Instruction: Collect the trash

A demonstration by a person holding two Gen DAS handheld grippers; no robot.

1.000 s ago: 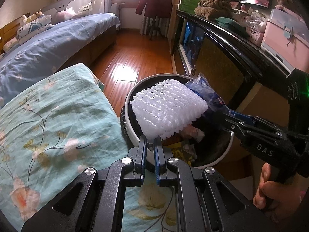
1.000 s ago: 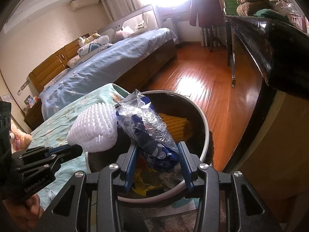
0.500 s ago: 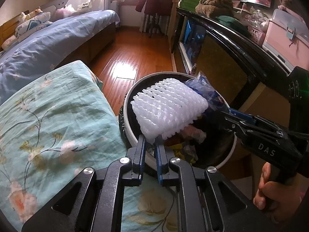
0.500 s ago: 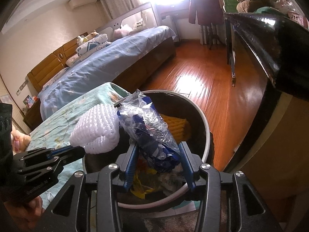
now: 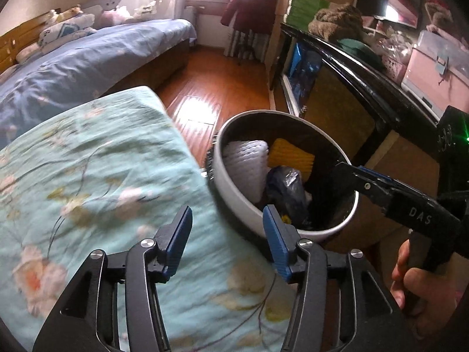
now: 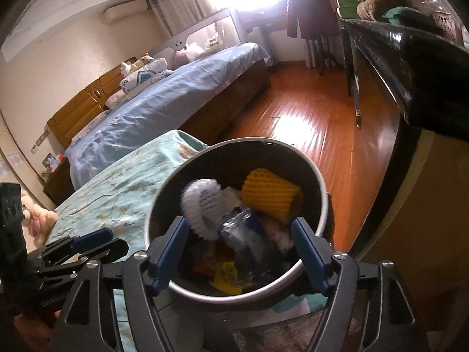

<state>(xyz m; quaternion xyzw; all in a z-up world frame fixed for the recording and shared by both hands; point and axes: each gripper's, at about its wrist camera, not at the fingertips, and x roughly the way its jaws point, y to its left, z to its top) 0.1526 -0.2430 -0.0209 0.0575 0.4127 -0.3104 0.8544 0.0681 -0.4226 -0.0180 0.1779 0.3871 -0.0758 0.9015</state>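
A round white-rimmed trash bin point(image 5: 234, 193) point(image 6: 310, 173) stands on the floor beside the bed corner. Inside lie a white foam net point(image 5: 246, 164) point(image 6: 202, 205), a yellow foam net point(image 5: 290, 155) point(image 6: 269, 196), a blue-and-clear plastic wrapper point(image 5: 287, 190) point(image 6: 246, 234) and other scraps. My left gripper point(image 5: 227, 220) is open and empty, over the bed edge next to the bin. My right gripper point(image 6: 239, 234) is open and empty, above the bin's near rim; it also shows in the left wrist view point(image 5: 363, 179).
A teal floral bedcover point(image 5: 96, 176) lies left of the bin. A blue-covered bed point(image 6: 176, 96) is behind it. A black cabinet point(image 5: 351, 88) with clutter on top runs along the right. Wooden floor point(image 6: 307, 126) lies between them.
Both grippers have opened. The white foam net and the plastic wrapper have dropped into the bin. The left gripper has moved left, over the bedcover.
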